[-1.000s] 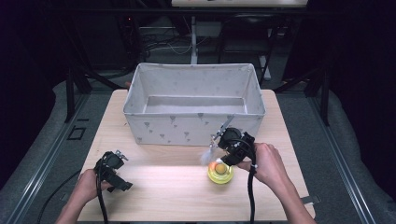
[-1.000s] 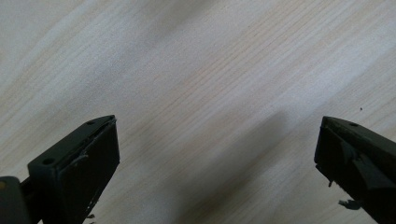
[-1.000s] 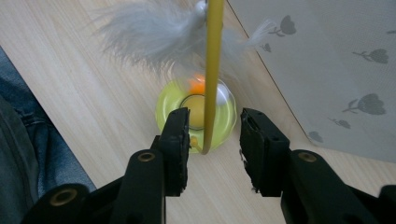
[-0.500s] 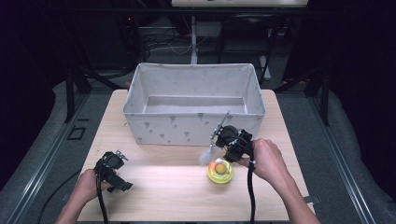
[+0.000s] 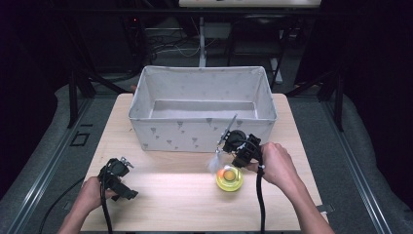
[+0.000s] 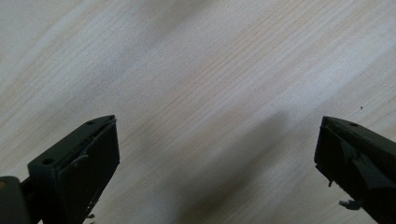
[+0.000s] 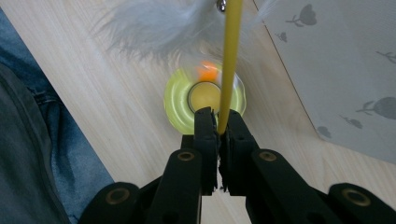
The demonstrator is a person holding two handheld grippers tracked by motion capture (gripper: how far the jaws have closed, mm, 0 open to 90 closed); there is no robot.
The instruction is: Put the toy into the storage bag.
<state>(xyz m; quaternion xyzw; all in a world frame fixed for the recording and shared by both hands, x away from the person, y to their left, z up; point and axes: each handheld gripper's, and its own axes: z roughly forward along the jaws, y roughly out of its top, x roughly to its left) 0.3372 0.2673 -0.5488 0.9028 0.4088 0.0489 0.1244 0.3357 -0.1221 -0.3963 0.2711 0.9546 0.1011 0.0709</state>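
Light wood-grain table (image 5: 160, 204) sat mid-frame in the high view, w/ dark room around it: grey floor strips at far left and right, black frame legs and cables in the upper part. No readable writing or brand anywhere; the only marks were small grey tree prints on the fabric bin (image 5: 202, 131).

Lower left of the high view: left gripper (image 5: 117, 178) in the person's hand, low over bare wood. In the left gripper view its jaws stood wide apart w/ nothing btwn them, just tabletop. Plenty of free table around it, up to the bin's front wall and out to the table's left edge.

Centre: the bin, open-topped, took up the table's far half.

Right of centre: right gripper (image 5: 242, 148) just in front of the bin's front wall. In the right gripper view its jaws were pinched tight on a thin yellow wand (image 7: 230, 60) carrying white feathers (image 7: 154, 23) at its far end. Below it on the wood lay a yellow-green disc (image 5: 229, 179) w/ an orange bit on top, near the feathers. Little room btwn bin wall and disc; some bare wood toward the table's right edge.
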